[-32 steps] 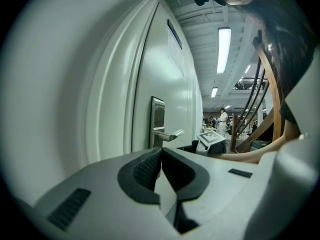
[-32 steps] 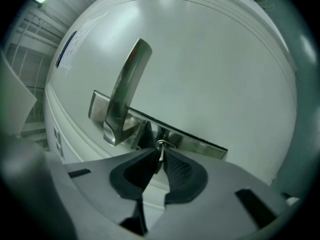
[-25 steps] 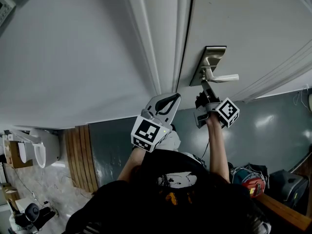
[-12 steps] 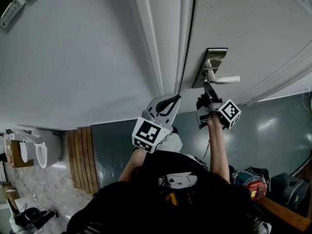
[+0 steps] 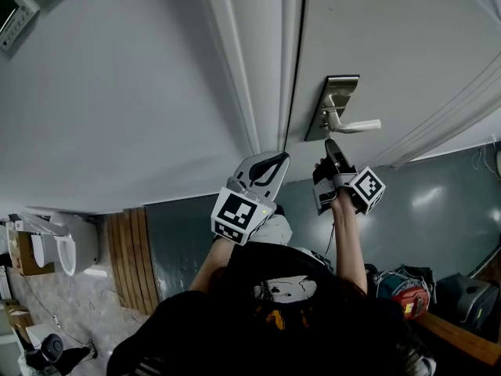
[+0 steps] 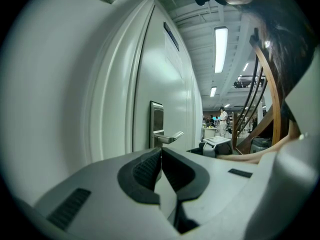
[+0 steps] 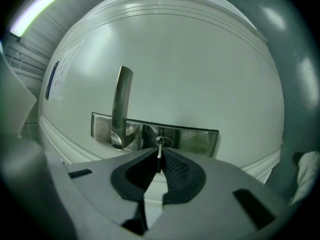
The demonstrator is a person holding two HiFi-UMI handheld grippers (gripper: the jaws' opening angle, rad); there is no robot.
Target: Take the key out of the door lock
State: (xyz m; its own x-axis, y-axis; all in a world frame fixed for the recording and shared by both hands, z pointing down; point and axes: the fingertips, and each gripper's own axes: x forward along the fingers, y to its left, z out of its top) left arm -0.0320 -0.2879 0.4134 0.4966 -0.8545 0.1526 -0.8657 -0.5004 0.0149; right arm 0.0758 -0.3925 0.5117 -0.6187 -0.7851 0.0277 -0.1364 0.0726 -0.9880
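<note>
Two grippers face the white door (image 5: 391, 37). The right gripper's (image 7: 159, 156) jaws are clamped on the thin key (image 7: 159, 149), whose tip meets the keyhole in the steel lock plate (image 7: 197, 139) at twelve o'clock. The lever handle (image 7: 121, 101) stands at ten o'clock of the key. The left gripper (image 6: 161, 151), jaws together on nothing, hangs at eight o'clock of the plate.

**Right gripper tightens on the key**

Over the last second the fingers (image 7: 175, 169) of the right gripper (image 7: 159, 160) have drawn closer together and now pinch the key (image 7: 159, 150), which sticks out of the lock plate (image 7: 197, 140). In the head view the gripper has drawn slightly back from the plate, and its marker cube (image 5: 366, 189) sits a little lower in frame.
</note>
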